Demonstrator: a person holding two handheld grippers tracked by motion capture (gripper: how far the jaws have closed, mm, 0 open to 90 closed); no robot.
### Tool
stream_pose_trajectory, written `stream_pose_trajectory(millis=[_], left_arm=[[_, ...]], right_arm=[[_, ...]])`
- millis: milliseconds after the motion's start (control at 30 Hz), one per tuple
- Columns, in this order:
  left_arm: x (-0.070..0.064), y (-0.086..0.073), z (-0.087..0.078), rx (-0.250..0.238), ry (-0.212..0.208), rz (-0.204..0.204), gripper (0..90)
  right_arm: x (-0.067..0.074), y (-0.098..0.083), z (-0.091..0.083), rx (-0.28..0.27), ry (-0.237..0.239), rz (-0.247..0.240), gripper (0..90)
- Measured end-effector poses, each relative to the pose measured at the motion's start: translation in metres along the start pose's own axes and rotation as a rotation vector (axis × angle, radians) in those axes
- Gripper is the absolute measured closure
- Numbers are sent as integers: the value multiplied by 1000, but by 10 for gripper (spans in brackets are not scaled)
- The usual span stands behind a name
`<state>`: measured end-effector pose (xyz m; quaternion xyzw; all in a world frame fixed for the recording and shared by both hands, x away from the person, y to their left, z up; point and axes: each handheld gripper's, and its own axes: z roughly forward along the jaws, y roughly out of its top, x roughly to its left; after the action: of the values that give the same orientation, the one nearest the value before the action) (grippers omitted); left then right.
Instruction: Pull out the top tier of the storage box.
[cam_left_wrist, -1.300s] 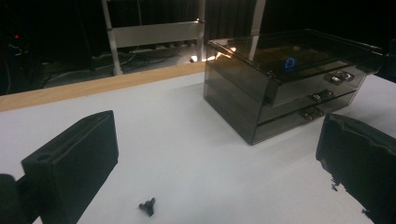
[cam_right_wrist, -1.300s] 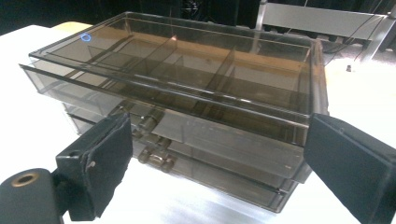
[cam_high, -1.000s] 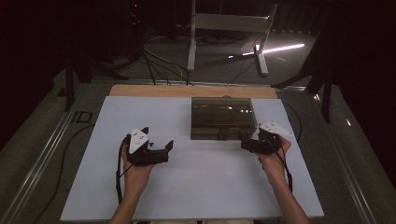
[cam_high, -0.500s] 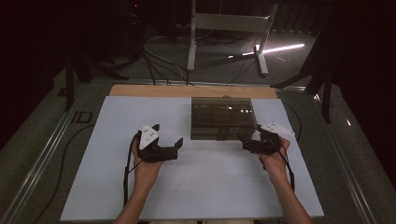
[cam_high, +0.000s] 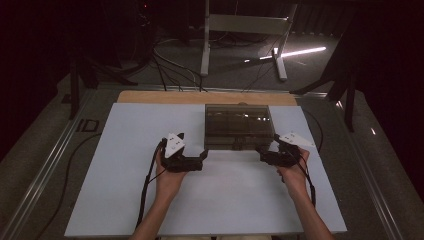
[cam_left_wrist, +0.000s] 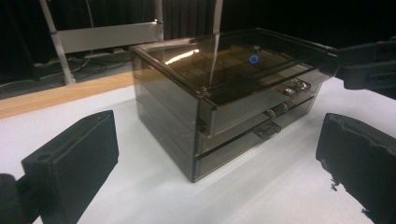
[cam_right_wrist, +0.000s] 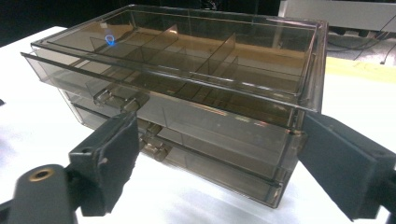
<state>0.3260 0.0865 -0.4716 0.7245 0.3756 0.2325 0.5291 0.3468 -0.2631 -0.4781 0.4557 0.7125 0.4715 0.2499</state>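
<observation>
White counter carries smoky plastic drawer box at 12 o'clock from centre. Left gripper at box's 7 o'clock, wide open, empty. Right gripper at 5 o'clock, jaws just closing slightly, straddling box corner, nothing gripped.

Drawer box btwn hand-held grippers, table

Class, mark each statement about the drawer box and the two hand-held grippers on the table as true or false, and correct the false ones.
1. The smoky clear drawer box has three drawers. True.
2. The left hand-held gripper grips a drawer handle. False: its jaws are open, short of the box.
3. The box stands on a white mat. True.
4. A red ball lies in the top drawer. False: a small blue ring shows there.
5. The right hand-held gripper is by the box's front right corner. True.
</observation>
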Motion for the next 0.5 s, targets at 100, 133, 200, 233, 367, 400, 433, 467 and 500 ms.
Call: stream_pose_trajectory(millis=[100,133,200,233,367,400,433,467,500], left_arm=[[-5,-1,7,8,-11,9,4],[-6,-1,9,13,-12,15,4],[-9,-1,13,21,-15,18,16],[-11,-1,14,25,-18,23,27],[-17,-1,21,34,-34,36,49],[-18,-1,23,34,-38,38,50],[-18,-1,24,38,-43,41,52],[-19,-2,26,38,-48,42,53],[-20,-2,27,38,-48,40,55]], right_arm=[[-2,-1,-1,-4,11,-4,157],[-2,-1,-1,-5,13,-7,163],[-3,-1,-2,-7,16,-11,167],[-3,-2,-2,-8,18,-14,168],[-6,-2,-3,-11,33,-14,177],[-6,-2,-3,-13,36,-15,177],[-6,-3,-3,-14,36,-19,176],[-6,-3,-3,-16,37,-26,175],[-6,-3,-3,-16,36,-33,174]])
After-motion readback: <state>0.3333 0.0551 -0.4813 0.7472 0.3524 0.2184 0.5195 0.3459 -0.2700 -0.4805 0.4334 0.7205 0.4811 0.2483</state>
